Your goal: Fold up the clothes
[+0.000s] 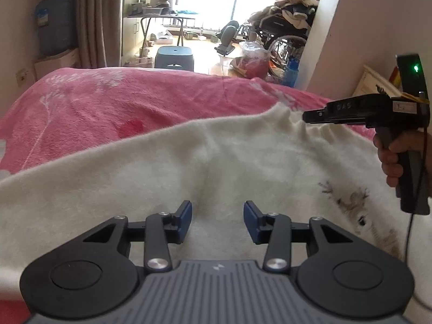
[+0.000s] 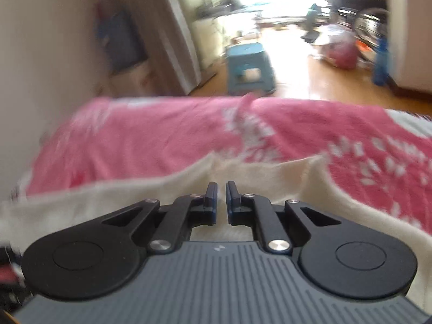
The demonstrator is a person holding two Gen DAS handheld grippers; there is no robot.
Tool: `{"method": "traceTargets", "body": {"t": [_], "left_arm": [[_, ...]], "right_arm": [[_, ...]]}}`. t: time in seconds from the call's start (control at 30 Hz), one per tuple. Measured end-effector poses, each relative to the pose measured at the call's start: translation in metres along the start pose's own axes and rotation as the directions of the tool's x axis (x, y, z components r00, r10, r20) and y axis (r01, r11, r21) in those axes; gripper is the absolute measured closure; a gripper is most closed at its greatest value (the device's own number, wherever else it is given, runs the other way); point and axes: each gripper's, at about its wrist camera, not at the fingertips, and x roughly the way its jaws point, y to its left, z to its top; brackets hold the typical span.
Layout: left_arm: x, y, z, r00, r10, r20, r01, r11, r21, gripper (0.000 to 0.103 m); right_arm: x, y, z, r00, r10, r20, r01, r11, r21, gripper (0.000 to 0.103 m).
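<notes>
Left gripper (image 1: 217,221) hovers spread over the cream sweater (image 1: 189,167); right gripper (image 2: 221,203) pinches its bunched edge above the pink blanket (image 1: 121,102)

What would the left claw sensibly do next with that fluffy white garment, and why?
Probably close on the cloth beneath it. The left gripper hangs open over the white garment, gripping nothing, while the right gripper looks nearly shut on a bunched edge of it, on the pink blanket. Folding likely needs both ends held.

Left gripper (image 1: 217,221): black linkages, blue pads, silver screws, ribbed grey body.
</notes>
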Motion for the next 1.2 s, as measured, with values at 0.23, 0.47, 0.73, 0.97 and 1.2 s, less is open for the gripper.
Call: {"method": "traceTargets", "body": {"t": [0.23, 0.47, 0.73, 0.97, 1.2], "left_arm": [[-0.035, -0.008, -0.012, 0.992, -0.094, -0.081, 0.091, 0.995, -0.045, 0.055], [-0.046, -0.037, -0.068, 0.953, -0.194, -0.231, 0.200, 0.980, 0.003, 0.055], [-0.095, -0.064, -0.128, 0.966, -0.115, -0.231, 0.172, 0.953, 0.248, 0.052], [-0.140, -0.083, -0.171, 0.963, -0.066, -0.262, 0.159, 0.923, 0.351, 0.048], [-0.162, -0.113, -0.188, 0.938, -0.066, -0.341, 0.183, 0.928, 0.323, 0.047]], "right_arm": [[-0.081, 0.030, -0.050, 0.987, 0.113, -0.114, -0.129, 0.981, -0.146, 0.096], [-0.103, 0.031, -0.132, 0.985, -0.032, -0.172, 0.010, 0.992, -0.124, 0.096], [-0.178, 0.054, -0.189, 0.974, -0.062, -0.217, 0.044, 0.995, -0.088, 0.096], [-0.233, 0.092, -0.235, 0.948, -0.117, -0.295, 0.061, 0.979, -0.193, 0.096], [-0.267, 0.104, -0.262, 0.929, -0.029, -0.368, -0.006, 0.996, -0.093, 0.095]]}}
